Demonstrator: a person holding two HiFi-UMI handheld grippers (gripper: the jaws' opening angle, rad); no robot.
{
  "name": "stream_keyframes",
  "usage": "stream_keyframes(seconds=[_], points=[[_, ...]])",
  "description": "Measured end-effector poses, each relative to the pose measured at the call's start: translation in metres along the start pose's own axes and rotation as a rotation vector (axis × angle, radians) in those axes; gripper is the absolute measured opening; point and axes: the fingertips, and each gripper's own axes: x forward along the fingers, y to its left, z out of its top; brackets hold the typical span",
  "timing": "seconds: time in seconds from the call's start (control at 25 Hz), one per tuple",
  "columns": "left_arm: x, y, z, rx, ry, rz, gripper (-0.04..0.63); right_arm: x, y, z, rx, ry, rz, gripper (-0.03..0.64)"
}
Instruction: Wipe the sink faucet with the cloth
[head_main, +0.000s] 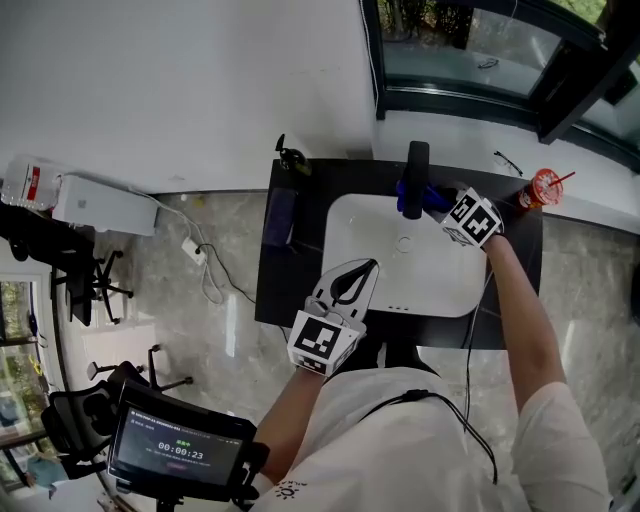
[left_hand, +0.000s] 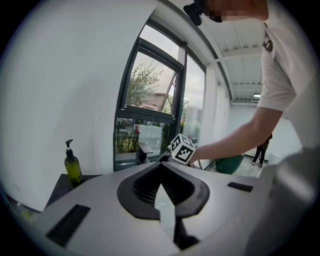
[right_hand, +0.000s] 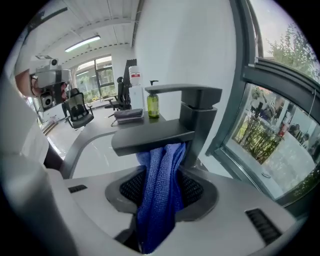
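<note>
A pale marbled floor (head_main: 190, 300) fills the left and lower edges of the head view, and a dark-framed window (head_main: 480, 50) runs along the upper right. In the middle of that view stands the dark table (head_main: 290, 290), with a white sink (head_main: 430, 280) set into its right half. At the sink's upper edge rises the dark faucet (head_main: 416, 170); in the right gripper view its flat spout (right_hand: 165, 135) reaches left across the centre of the frame from a square column. At the lower left of the head view a screen (head_main: 180, 448) shows a running timer. The left hand-held gripper (head_main: 368, 266) hangs over the sink's lower left rim, well apart from the faucet. In its own view its jaws (left_hand: 161, 167) are clenched tip to tip with nothing between them, pointing toward the window (left_hand: 150, 100). The right hand-held gripper (head_main: 437, 203) sits just right of the faucet, at the top centre of the sink. In its own view it (right_hand: 161, 172) is grasping the blue cloth (right_hand: 160, 200). The cloth bunches up out of the jaws at lower centre, and its upper end is pressed under the spout, right beside the column. In the head view the cloth (head_main: 412, 198) shows as a blue patch at the faucet's base. A green soap bottle (head_main: 293, 158) stands on the table's upper left corner, at lower left of the left gripper view (left_hand: 73, 167) and behind the spout in the right gripper view (right_hand: 153, 105). A red cup (head_main: 543, 187) with a straw stands at the table's upper right corner.
</note>
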Motion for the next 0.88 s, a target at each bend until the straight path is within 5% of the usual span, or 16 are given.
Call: stream_keyframes(seconds=[0.4,0.88], points=[[0.002,-0.012,0.004,0.013,-0.01,-0.035,-0.006,-0.017,0.058,-0.002,-0.073,-0.004,0.125,0.146],[-0.003,-0.037,0.013,0.022,-0.008,-0.077,-0.006,-0.044,0.087,-0.009,-0.066,-0.023,0.134,0.147]])
